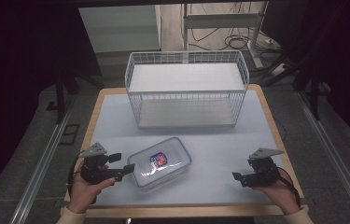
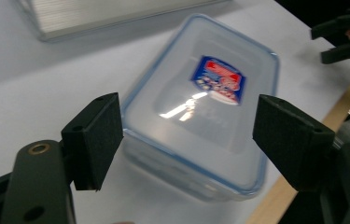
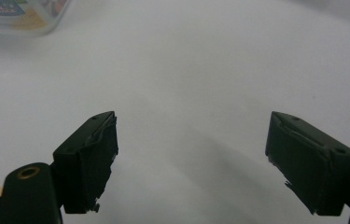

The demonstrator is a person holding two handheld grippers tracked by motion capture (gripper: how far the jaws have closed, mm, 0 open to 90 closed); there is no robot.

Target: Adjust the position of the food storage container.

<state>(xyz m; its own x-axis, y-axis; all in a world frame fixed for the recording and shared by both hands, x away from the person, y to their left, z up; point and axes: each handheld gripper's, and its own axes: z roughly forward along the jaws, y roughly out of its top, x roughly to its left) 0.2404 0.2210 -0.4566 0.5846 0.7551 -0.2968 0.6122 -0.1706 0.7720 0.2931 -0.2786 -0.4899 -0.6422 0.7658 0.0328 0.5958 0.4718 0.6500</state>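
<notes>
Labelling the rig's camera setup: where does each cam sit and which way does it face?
High view: above the person's side, facing forward and down on the table; both hands show.
Left gripper view: rides the left gripper, jaws open, facing the plastic container.
Right gripper view: rides the right gripper, jaws open, facing bare table.
Shared: the container appears in all three.

My view: glossy clear plastic container [image 1: 160, 163]; beyond it, white wire basket [image 1: 186, 88]; matt white, wood-edged bench [image 1: 219, 154].

floor [image 1: 18, 154]: grey | surroundings: dark | desk frame [image 1: 221, 21], cables [image 1: 238, 42] behind
</notes>
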